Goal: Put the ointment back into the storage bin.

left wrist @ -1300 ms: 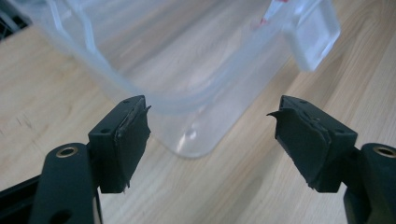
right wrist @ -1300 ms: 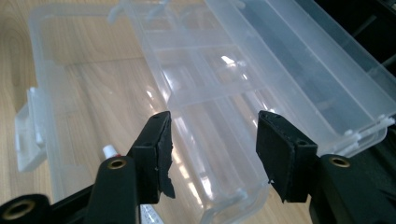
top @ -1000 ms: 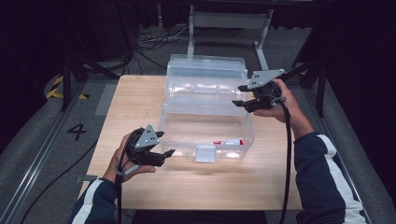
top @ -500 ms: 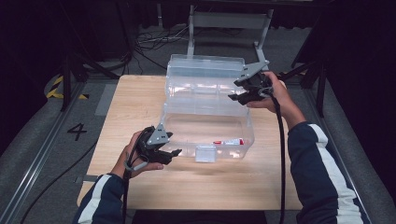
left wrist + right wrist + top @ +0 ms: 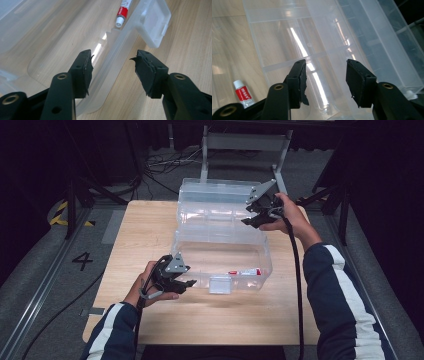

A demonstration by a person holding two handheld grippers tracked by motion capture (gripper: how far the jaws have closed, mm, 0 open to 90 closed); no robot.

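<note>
Your left gripper (image 5: 113, 71) straddles the box (image 5: 220, 240) rim, jaws closing, not clamped; your right gripper's (image 5: 325, 80) jaws, closing too, frame the lid (image 5: 352, 45) edge untouched.

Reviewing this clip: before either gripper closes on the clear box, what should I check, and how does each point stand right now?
1. Left gripper straddles the front wall of the clear box: ok, one jaw inside, one outside; the jaws have just been closing.
2. Left pads pressing the wall: not ok, gaps show on both sides.
3. Right gripper lined up on the raised lid: ok, the lid's edge runs between its jaws, which have just been closing.
4. Right pads pressing the lid: not ok, no contact visible.
5. Red-and-white tube clear of the left jaws: ok, it lies farther along inside the box.
6. Front latch free: ok, it hangs open.
</note>
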